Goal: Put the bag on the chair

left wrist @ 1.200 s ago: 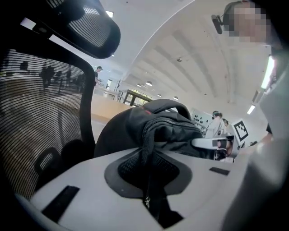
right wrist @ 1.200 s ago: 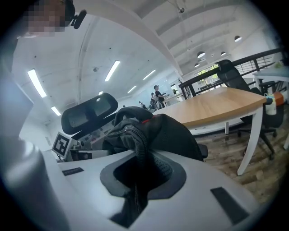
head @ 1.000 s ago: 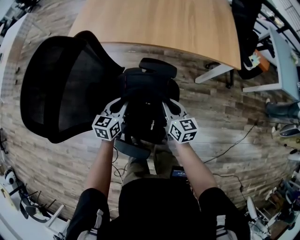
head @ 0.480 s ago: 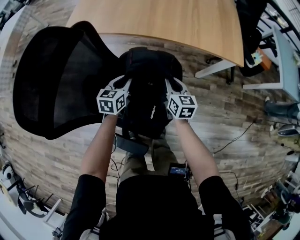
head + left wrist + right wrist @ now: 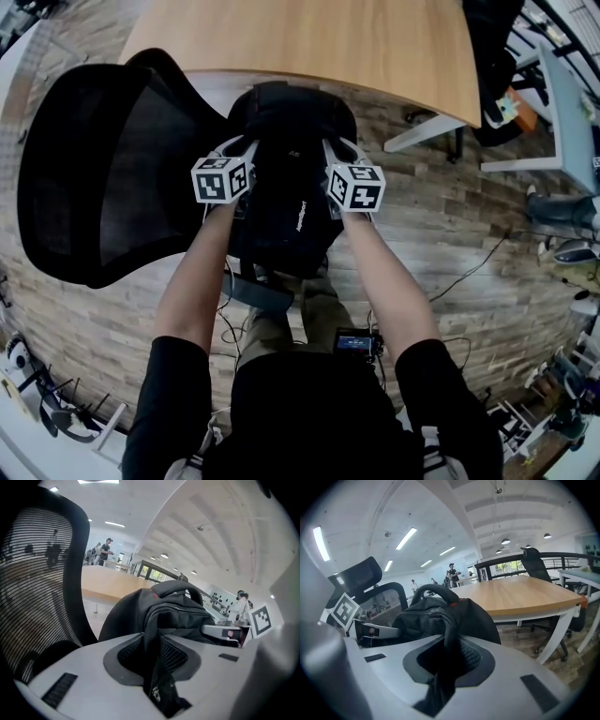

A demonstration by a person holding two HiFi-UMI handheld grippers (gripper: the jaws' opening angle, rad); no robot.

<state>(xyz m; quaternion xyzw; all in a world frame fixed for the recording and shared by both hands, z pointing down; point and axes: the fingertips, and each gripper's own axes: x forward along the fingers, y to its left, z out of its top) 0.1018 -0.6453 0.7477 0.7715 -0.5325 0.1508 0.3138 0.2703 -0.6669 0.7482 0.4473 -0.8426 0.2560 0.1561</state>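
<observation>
The black backpack (image 5: pixel 286 202) rests on the seat of the black mesh office chair (image 5: pixel 103 169), and it hides the seat. My left gripper (image 5: pixel 246 148) is at the bag's left side and my right gripper (image 5: pixel 330 146) at its right. In the left gripper view, a zippered fold of the bag (image 5: pixel 173 613) runs between the jaws of the left gripper (image 5: pixel 152 648). In the right gripper view, a corded edge of the bag (image 5: pixel 436 613) lies between the jaws of the right gripper (image 5: pixel 446 658). Both pairs of jaws are opening, with the fabric still between them.
A wooden table (image 5: pixel 309 37) stands just beyond the chair, with its white legs (image 5: pixel 422 136) to the right. The chair's armrest (image 5: pixel 258 292) juts out near the person's knees. Cables (image 5: pixel 469 272) trail over the plank floor at the right. Another dark chair (image 5: pixel 497 66) stands at the far right.
Both grippers have carried the bag forward, away from the person and toward the table. It now covers the chair seat, and the arms are stretched out further.
</observation>
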